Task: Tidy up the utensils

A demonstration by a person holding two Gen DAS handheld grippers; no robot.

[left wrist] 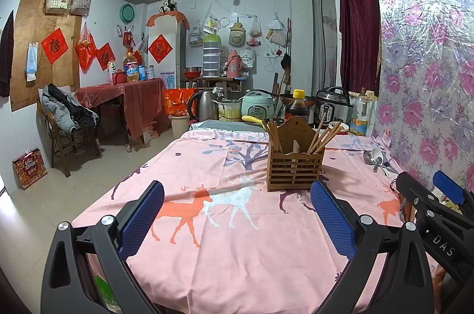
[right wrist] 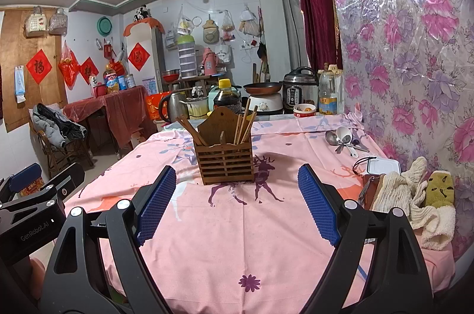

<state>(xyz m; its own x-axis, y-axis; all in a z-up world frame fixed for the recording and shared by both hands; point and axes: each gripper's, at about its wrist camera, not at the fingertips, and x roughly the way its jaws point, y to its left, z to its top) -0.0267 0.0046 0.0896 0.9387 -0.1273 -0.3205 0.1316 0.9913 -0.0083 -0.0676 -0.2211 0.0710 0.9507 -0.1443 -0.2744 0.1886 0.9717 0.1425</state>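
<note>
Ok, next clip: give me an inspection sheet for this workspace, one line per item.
Surface: table under a pink deer-print cloth, wrinkled.
Job's things: wooden utensil holder upright mid-table, chopsticks standing in it; loose spoons piled on the cloth near the floral wall.
Clutter: towels and a white lidded box on the wall side; soy sauce bottle, oil bottle and red bowl behind the holder.
Grippers: left gripper and right gripper both open, holding nothing.
Cables: a dark cord by the white box.
Surroundings: rice cooker, kettle, pan at the far end; chair with jackets; ceiling fan.
</note>
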